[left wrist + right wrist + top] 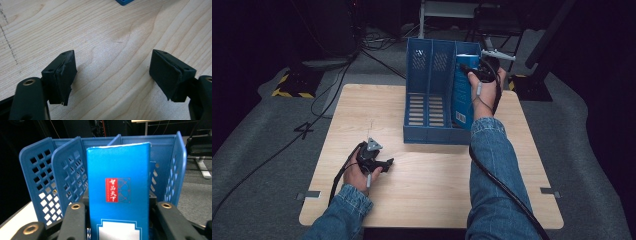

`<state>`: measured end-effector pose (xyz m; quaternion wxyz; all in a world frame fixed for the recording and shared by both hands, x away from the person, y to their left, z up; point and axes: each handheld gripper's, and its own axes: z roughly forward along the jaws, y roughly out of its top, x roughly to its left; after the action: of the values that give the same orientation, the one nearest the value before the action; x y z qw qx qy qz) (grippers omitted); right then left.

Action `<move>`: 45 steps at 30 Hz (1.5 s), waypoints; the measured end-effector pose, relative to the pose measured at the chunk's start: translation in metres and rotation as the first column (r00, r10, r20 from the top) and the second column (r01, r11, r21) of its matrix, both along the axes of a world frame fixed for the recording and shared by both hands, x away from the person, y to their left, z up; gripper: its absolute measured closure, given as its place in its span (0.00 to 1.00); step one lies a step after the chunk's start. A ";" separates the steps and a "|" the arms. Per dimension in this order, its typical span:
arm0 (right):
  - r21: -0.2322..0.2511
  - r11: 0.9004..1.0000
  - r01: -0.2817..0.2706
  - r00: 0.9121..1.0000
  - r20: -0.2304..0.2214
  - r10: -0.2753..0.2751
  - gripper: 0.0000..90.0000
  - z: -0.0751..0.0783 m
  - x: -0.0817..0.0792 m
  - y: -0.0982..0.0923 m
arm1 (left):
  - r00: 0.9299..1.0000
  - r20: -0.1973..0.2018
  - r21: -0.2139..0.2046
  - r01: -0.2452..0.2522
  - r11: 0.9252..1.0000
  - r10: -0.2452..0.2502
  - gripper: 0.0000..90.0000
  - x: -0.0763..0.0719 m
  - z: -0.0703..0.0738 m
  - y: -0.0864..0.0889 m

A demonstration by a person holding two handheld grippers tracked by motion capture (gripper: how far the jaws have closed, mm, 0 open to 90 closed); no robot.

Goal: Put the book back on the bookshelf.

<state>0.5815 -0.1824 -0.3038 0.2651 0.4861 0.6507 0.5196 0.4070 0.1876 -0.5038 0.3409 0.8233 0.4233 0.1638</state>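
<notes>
Right claw [117,220] grips blue book [118,192] upright in rack [62,170].

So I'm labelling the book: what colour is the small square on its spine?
Red, with white characters, on the blue book; clearest in the right gripper view.

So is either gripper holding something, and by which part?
The right gripper clamps the blue book across its spine, near the top, in the file rack's right slot. The left gripper holds nothing.
</notes>
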 end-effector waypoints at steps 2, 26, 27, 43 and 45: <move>0.006 1.000 -0.002 1.000 0.011 0.002 0.67 -0.001 0.000 0.000 | 1.000 0.000 0.001 0.001 1.000 -0.001 0.25 0.000 0.000 0.000; -0.200 0.976 0.086 0.991 -0.083 -0.104 0.64 0.020 0.022 0.028 | 1.000 0.000 0.001 0.001 1.000 -0.001 0.25 0.000 0.000 0.000; -0.191 0.978 0.087 0.991 -0.086 -0.105 0.66 0.019 0.022 0.028 | 1.000 -0.001 0.001 0.001 1.000 -0.001 0.25 0.000 0.000 0.000; -0.072 0.992 0.106 0.985 0.142 -0.095 0.68 0.038 -0.008 0.019 | 1.000 -0.001 0.000 0.005 1.000 -0.005 0.25 0.000 0.000 0.000; -0.077 0.992 0.102 0.984 0.157 -0.089 0.68 0.035 -0.008 0.019 | 1.000 -0.001 -0.001 0.005 1.000 -0.005 0.25 0.000 0.000 0.000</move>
<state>0.5736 -0.1639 -0.2688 0.3593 0.4639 0.6256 0.5141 0.4068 0.1875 -0.5037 0.3413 0.8243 0.4216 0.1622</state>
